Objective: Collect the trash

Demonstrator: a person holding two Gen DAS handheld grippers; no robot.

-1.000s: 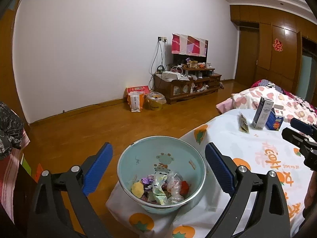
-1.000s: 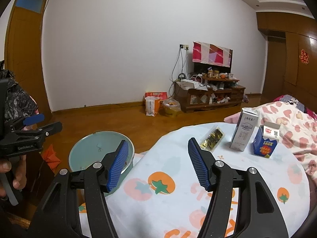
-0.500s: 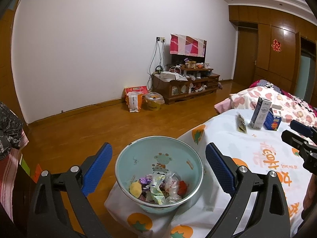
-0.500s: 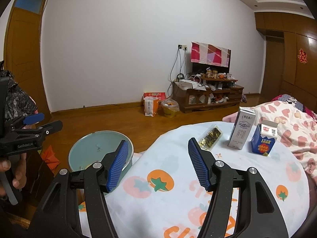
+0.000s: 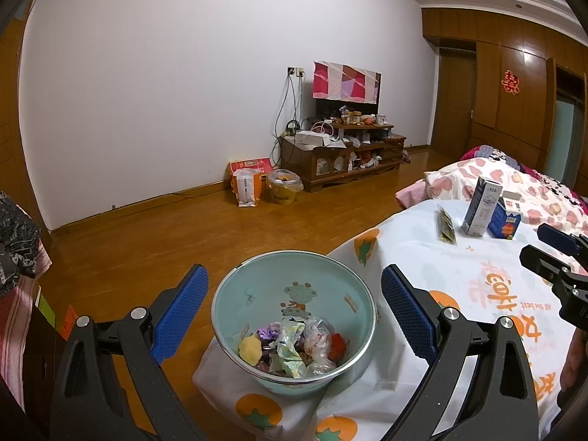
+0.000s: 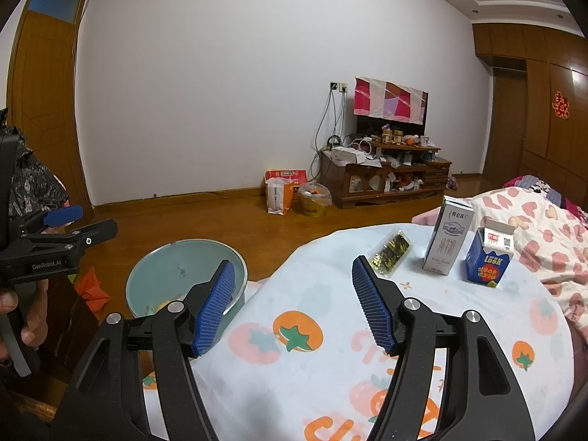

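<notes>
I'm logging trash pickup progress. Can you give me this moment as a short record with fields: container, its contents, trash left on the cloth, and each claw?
container: light blue bowl at the tablecloth edge
contents: crumpled wrappers
trash left: dark snack packet, tall white carton, blue carton, all upright or lying apart on the cloth
left claw: open, bowl between its fingers, untouched
right claw: empty, jaws opening
</notes>
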